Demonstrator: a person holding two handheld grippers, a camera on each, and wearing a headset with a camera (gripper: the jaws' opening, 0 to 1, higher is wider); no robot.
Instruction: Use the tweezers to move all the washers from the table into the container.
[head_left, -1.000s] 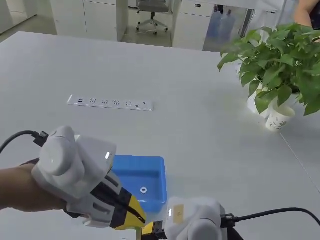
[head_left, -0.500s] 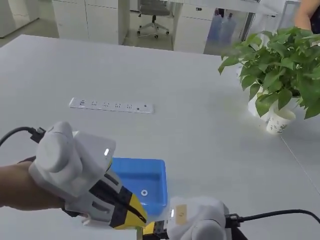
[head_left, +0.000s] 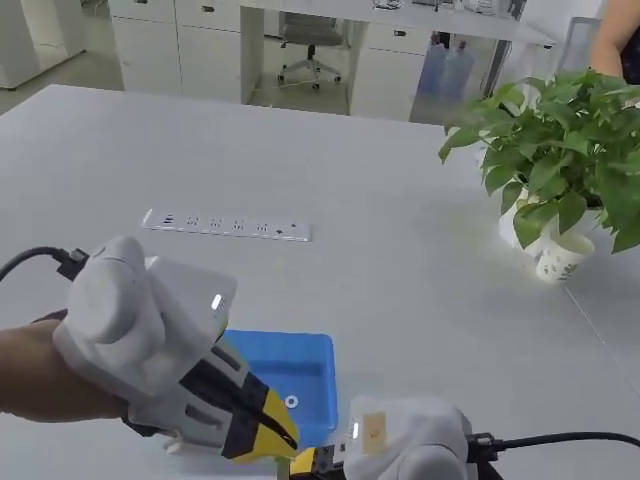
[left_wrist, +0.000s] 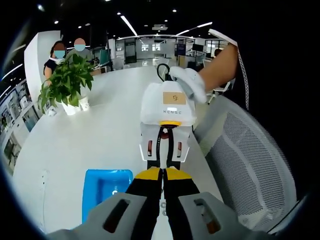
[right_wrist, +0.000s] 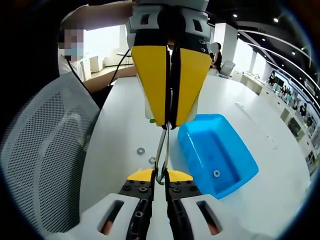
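My left gripper has its yellow jaws clamped on slim metal tweezers, and my right gripper has its jaws pinched together on the other end. Two small flat ring washers lie on the smooth white bench by its near edge, just beside the blue plastic rectangular container.

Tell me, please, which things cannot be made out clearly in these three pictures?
Head view: the small metal washers on the white table are hidden behind both hand-held grippers; the bottom edge cuts off the right hand-held gripper.
Right gripper view: whether its own jaws clamp the thin metal tweezers, held by the left hand-held gripper, is too small to tell.
Left gripper view: its jaws hide part of the blue plastic container.
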